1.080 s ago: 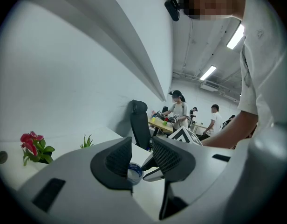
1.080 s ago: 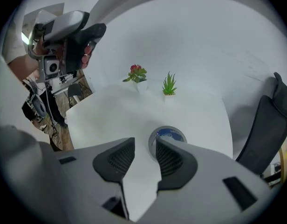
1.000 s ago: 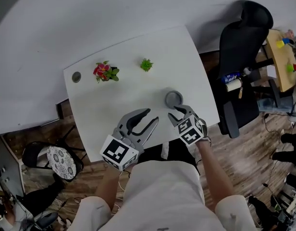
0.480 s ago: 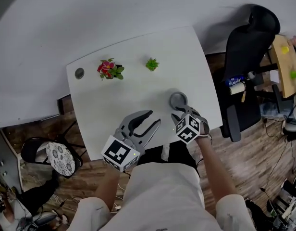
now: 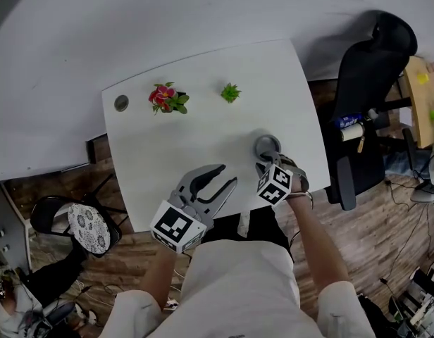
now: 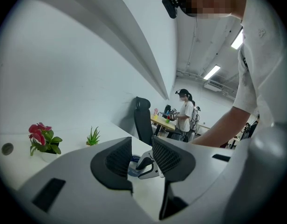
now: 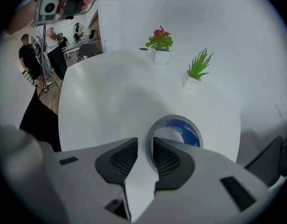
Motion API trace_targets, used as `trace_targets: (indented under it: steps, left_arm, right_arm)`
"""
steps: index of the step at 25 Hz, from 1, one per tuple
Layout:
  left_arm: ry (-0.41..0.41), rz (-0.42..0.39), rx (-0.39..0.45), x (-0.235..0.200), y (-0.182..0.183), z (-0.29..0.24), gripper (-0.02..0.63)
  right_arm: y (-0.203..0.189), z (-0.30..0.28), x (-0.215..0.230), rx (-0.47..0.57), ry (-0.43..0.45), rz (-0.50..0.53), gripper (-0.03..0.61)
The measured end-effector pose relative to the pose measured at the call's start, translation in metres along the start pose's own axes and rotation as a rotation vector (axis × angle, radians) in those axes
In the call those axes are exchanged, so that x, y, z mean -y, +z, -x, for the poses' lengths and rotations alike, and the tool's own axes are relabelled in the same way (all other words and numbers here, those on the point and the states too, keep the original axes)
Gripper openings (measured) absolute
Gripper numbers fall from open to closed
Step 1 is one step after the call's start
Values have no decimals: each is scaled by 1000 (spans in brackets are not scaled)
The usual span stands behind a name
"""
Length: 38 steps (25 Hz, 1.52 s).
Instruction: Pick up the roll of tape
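Right tongs (image 7: 144, 149), jaws just closing, straddling near wall of roll of tape (image 7: 183, 125) at lower centre of frame, pads not pressing. Left tongs (image 6: 141, 149) gaping empty, farther away.

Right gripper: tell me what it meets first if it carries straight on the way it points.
The roll of tape: its near wall stands between the right gripper's jaws, which have just been closing and do not clamp it yet. Straight on, the fingertips likely meet the white table beside that wall.

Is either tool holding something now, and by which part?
Nothing yet. The right tool has just been closing its jaws astride the near wall of the tape roll, not yet clamped; the left tool is empty.
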<state>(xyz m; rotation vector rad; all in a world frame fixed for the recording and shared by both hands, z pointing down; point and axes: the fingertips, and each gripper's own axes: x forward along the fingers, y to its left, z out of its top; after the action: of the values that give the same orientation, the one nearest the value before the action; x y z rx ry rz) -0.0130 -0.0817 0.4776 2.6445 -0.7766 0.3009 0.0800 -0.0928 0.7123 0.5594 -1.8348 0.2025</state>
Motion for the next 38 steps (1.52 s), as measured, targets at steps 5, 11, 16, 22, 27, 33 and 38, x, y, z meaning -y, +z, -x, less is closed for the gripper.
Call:
trace_targets:
  steps: [5, 11, 16, 22, 27, 33, 38]
  left_arm:
    - [2, 2, 1, -1, -3, 2, 130]
    - [5, 1, 7, -2, -2, 2, 130]
    - [4, 3, 12, 1, -3, 1, 130]
    - [9, -6, 23, 1, 1, 3, 130]
    - [21, -14, 35, 1, 5, 7, 130]
    - [31, -32, 55, 5, 11, 13, 130]
    - [40, -50, 72, 7, 17, 18, 130]
  right_arm:
    - [-2, -7, 3, -39, -40, 16, 77]
    - [0, -8, 4, -42, -50, 30, 73]
    - [-1, -7, 2, -33, -65, 26, 66]
    - [-3, -5, -3, -49, -71, 50, 53]
    - [4, 5, -5, -20, -82, 49, 51]
    - [19, 28, -6, 37, -107, 16, 52]
    - [35, 49, -4, 105, -124, 0, 52]
